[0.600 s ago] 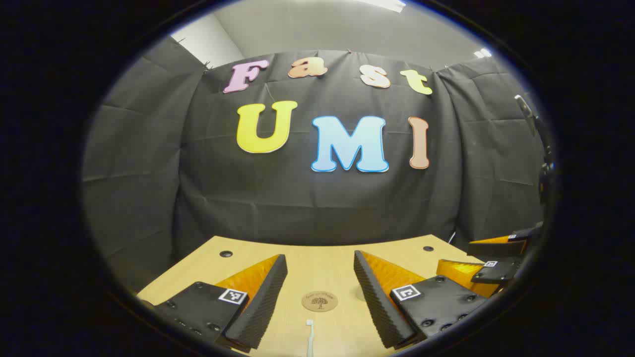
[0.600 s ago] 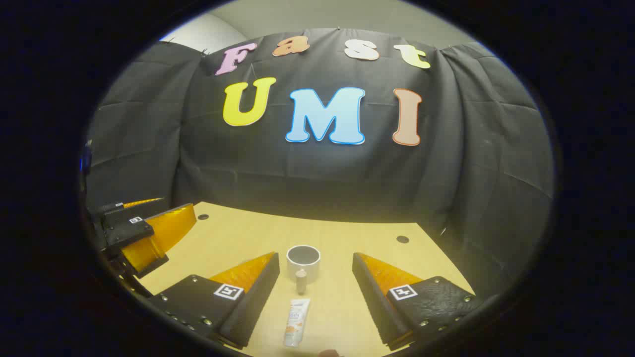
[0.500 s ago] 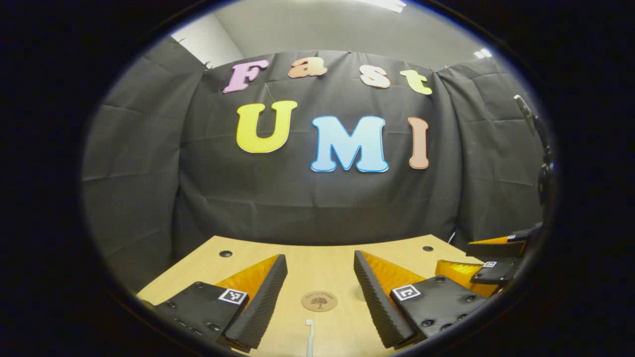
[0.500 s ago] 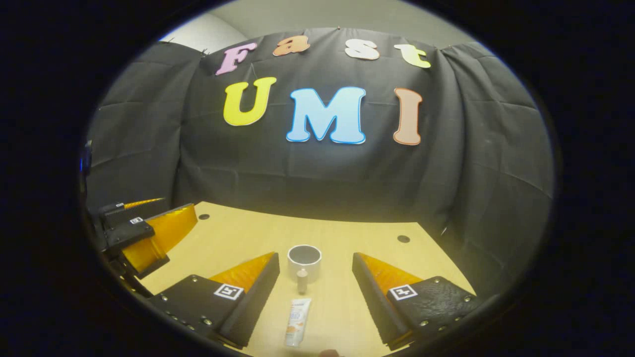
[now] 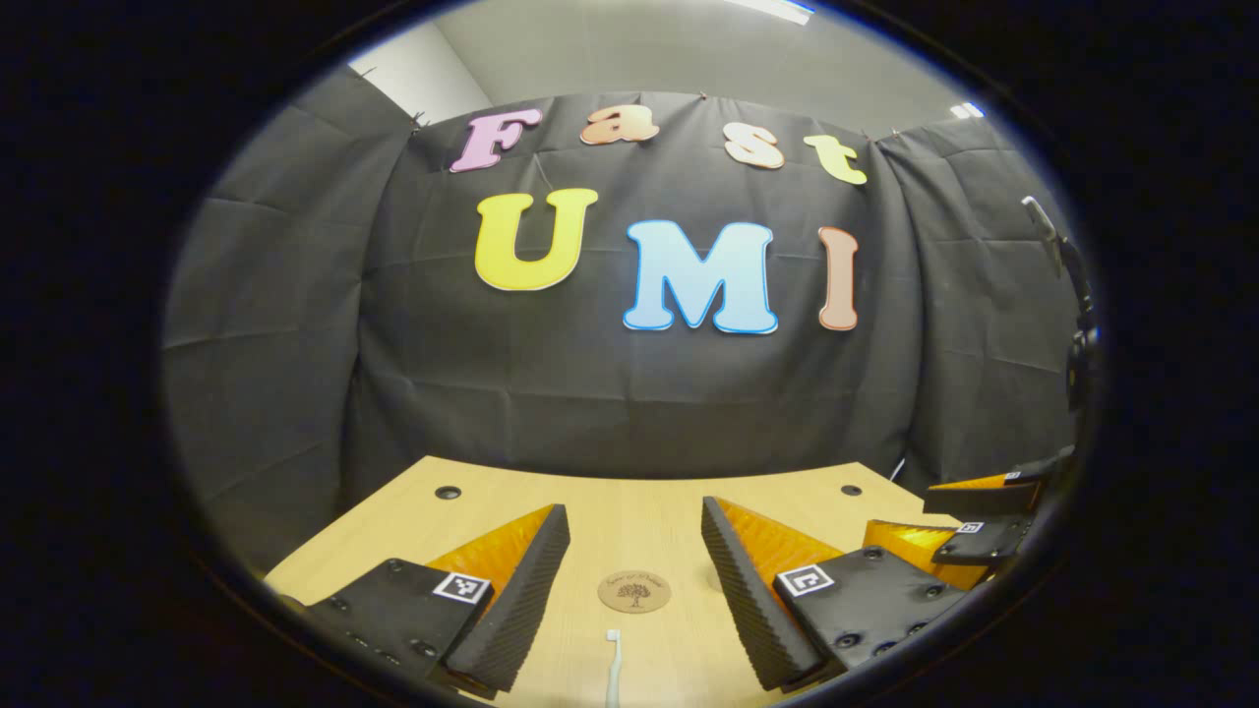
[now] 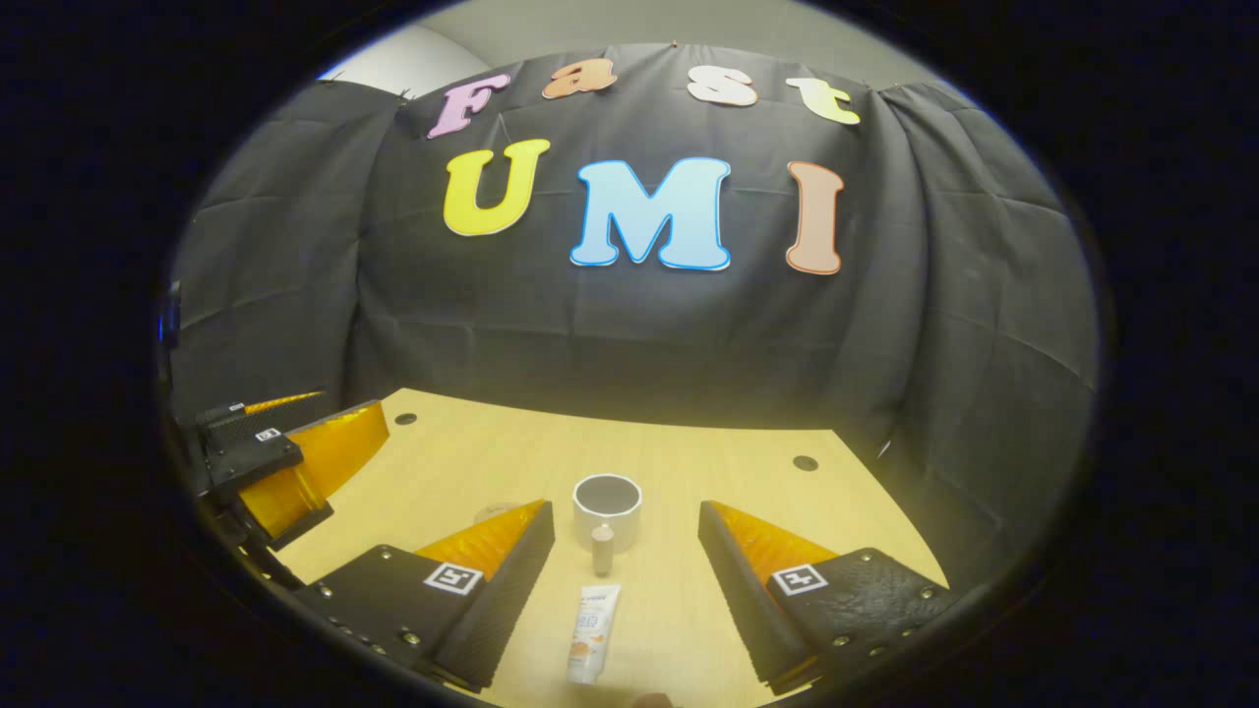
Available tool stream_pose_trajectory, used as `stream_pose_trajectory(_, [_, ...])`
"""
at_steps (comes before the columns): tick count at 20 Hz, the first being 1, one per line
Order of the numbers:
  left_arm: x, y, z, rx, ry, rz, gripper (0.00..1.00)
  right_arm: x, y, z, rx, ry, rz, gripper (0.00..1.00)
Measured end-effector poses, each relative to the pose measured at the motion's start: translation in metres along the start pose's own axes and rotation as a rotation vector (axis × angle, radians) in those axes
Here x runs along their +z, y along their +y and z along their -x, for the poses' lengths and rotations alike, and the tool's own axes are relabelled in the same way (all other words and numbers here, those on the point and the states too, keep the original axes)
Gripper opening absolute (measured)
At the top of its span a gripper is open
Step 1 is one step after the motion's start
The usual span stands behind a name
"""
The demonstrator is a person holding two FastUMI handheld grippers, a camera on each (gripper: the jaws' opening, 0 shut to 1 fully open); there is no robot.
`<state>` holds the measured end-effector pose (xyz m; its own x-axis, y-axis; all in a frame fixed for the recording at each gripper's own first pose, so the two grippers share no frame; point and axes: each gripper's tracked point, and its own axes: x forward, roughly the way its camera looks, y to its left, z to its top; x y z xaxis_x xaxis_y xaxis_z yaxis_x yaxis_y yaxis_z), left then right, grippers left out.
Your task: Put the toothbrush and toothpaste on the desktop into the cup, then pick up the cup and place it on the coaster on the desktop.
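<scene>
In the left gripper view my left gripper [image 5: 634, 556] is open above the wooden desktop [image 5: 629, 511]. A round brown coaster [image 5: 634, 592] lies between its fingers, and the white toothbrush [image 5: 612, 669] lies just nearer than it. In the right gripper view my right gripper [image 6: 626, 546] is open and holds nothing. The white cup [image 6: 607, 509] stands upright ahead between its fingers, handle toward me. The white toothpaste tube [image 6: 593, 631] lies flat nearer, pointing at the cup. The left gripper [image 6: 285, 462] hovers at the left edge; the right gripper [image 5: 969, 526] shows at the right of the left gripper view.
Small dark holes [image 6: 805, 462] mark the desktop's far corners. Black cloth walls close off the back and sides right behind the desktop's far edge [image 6: 610, 423].
Both cameras have tilted down slightly, so a bit more of the desktop shows. The objects lie where they were and both grippers stay open.
</scene>
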<state>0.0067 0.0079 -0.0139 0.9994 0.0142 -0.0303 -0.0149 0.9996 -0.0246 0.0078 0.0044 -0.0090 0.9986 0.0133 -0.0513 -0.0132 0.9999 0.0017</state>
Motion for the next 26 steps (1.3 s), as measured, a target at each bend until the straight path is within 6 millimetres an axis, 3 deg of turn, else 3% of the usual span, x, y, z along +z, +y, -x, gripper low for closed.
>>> stream_pose_trajectory(7, [-0.003, -0.004, -0.009, -0.012, 0.019, 0.002, 0.93, -0.008, 0.001, -0.007, 0.017, 0.041, -0.012, 0.91])
stream_pose_trajectory(10, [-0.015, -0.007, -0.014, -0.013, 0.055, 0.022, 0.93, -0.019, 0.005, -0.014, 0.05, 0.096, -0.025, 0.91])
stream_pose_trajectory(14, [-0.039, -0.008, -0.018, -0.019, 0.138, 0.067, 0.9, -0.042, 0.006, -0.024, 0.059, 0.198, -0.034, 0.91])
stream_pose_trajectory(19, [-0.088, -0.002, -0.024, -0.002, 0.294, 0.116, 0.9, -0.078, 0.009, -0.041, 0.084, 0.362, -0.044, 0.91])
stream_pose_trajectory(26, [-0.147, -0.001, -0.029, 0.021, 0.531, 0.172, 0.89, -0.111, 0.022, -0.051, 0.128, 0.519, -0.066, 0.91])
